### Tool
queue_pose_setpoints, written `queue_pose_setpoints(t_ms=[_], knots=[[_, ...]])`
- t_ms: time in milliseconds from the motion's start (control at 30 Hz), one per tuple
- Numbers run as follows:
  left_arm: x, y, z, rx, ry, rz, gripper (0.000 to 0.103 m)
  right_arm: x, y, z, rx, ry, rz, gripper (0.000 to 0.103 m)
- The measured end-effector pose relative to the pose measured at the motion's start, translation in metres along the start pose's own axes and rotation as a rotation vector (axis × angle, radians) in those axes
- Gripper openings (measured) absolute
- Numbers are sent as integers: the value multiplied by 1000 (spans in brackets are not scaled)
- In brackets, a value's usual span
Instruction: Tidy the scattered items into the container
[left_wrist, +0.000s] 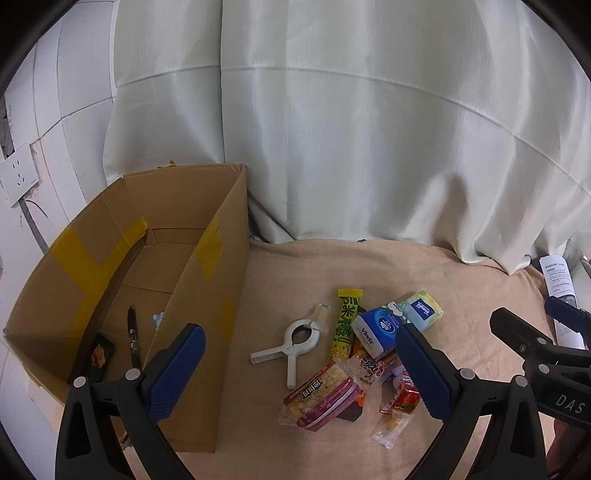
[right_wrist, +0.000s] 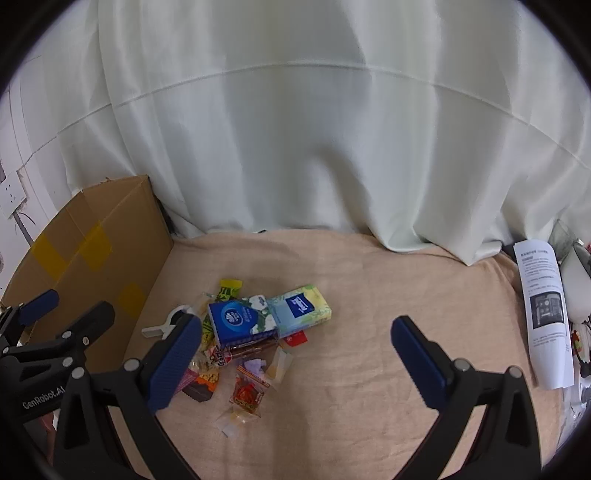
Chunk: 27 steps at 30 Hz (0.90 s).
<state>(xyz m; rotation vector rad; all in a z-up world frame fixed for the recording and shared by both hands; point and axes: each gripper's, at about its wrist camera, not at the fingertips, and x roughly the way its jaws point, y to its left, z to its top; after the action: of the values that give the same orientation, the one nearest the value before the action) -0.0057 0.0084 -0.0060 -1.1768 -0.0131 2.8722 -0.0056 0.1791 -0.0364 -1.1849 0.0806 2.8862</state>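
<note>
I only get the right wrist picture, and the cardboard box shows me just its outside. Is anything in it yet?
Observer: Yes. The left wrist view looks down into the cardboard box, and a dark pen lies on its floor.
Operator: Just that?
Observer: No. A small dark packet also lies there, left of the pen, by the box's left wall.
Operator: And the half-hidden white thing I see on the cloth?
Observer: It is a white plastic clamp. It lies flat on the beige cloth, outside the box, beside a green snack stick.
</note>
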Motion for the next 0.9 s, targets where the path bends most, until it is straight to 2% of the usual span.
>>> queue_pose_setpoints(t_ms=[900], knots=[[7,0,0,13,6,-25,103,6,4,1,-7,11,-3,103]])
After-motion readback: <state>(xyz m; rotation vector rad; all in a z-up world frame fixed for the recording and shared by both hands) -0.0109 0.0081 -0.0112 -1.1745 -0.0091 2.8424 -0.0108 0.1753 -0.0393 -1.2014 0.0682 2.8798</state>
